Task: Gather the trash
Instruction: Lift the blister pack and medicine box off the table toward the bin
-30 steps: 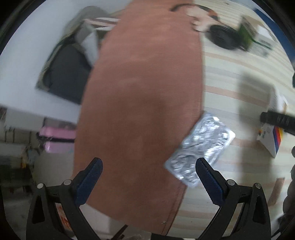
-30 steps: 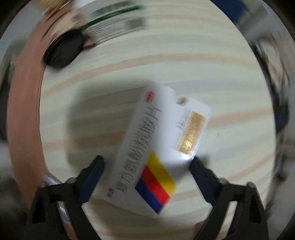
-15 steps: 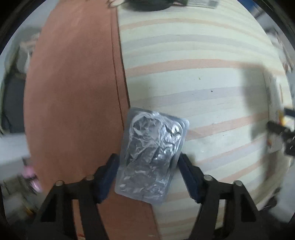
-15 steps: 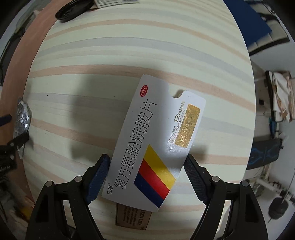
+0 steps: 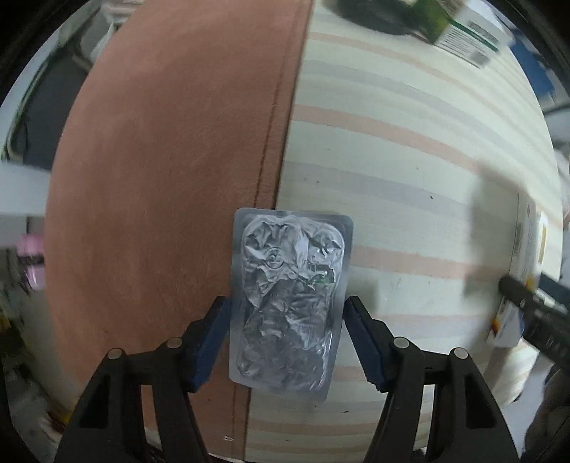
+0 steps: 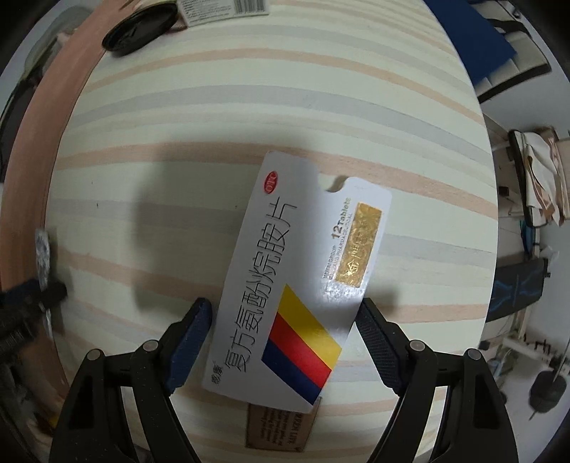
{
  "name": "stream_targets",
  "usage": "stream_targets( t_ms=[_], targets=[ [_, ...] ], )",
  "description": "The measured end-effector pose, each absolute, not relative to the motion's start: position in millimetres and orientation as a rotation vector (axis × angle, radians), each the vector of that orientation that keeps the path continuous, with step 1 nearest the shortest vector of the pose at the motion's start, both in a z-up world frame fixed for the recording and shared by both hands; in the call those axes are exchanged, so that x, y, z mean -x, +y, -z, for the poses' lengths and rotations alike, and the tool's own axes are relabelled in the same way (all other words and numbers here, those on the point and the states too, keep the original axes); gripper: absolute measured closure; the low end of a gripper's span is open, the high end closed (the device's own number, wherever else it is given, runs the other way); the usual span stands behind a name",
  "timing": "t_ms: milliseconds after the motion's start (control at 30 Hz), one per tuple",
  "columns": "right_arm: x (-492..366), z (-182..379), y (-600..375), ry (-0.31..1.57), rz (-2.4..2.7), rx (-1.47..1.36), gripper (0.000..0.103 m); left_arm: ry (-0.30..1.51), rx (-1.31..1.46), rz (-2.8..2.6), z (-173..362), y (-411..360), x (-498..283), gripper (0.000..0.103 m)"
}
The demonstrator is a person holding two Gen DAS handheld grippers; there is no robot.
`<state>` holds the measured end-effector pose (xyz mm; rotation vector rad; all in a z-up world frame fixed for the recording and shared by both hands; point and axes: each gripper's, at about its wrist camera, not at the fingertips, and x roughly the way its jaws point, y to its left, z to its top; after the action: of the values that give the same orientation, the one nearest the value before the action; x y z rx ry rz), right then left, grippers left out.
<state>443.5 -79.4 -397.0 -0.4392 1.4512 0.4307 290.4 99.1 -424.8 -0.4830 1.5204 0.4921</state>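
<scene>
Medicine box [image 6: 299,281] marked "OTC", "12 Tablets", clamped in right gripper [image 6: 285,342]; beside it, foil blister pack [image 5: 290,302] pinched by just-closing left gripper [image 5: 285,338].

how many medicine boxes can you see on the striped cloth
2. A white flattened cardboard medicine box with yellow, red and blue stripes lies between the right gripper fingers. A white and green box sits at the far edge beside a black round lid. Others may be hidden.

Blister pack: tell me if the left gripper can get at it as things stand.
Probably yes. The left gripper already straddles the blister pack, a pad at each long edge, its jaws having just been closing. Nothing lies between them; the medicine box sits well aside.
</scene>
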Motion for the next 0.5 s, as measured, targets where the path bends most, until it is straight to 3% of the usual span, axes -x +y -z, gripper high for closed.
stream_targets(
  t_ms=[33, 100, 333, 467, 500],
  targets=[
    [-443, 396, -80, 1.443, -0.424, 0.428, 0.02, 1.519, 0.478, -0.492, 424, 95, -291, 0.044],
    [-439, 393, -80, 1.413, -0.429, 0.422, 0.025, 1.506, 0.481, -0.483, 420, 85, -290, 0.055],
    [-428, 381, -94, 1.402, -0.471, 0.406, 0.025, 1.488, 0.479, -0.498, 412, 74, -302, 0.057],
    [-428, 380, -100, 1.422, -0.493, 0.379, 0.025, 1.491, 0.533, -0.509, 419, 87, -291, 0.042],
    [-429, 380, -102, 1.427, -0.496, 0.374, 0.025, 1.485, 0.553, -0.498, 419, 88, -288, 0.042]
  ],
)
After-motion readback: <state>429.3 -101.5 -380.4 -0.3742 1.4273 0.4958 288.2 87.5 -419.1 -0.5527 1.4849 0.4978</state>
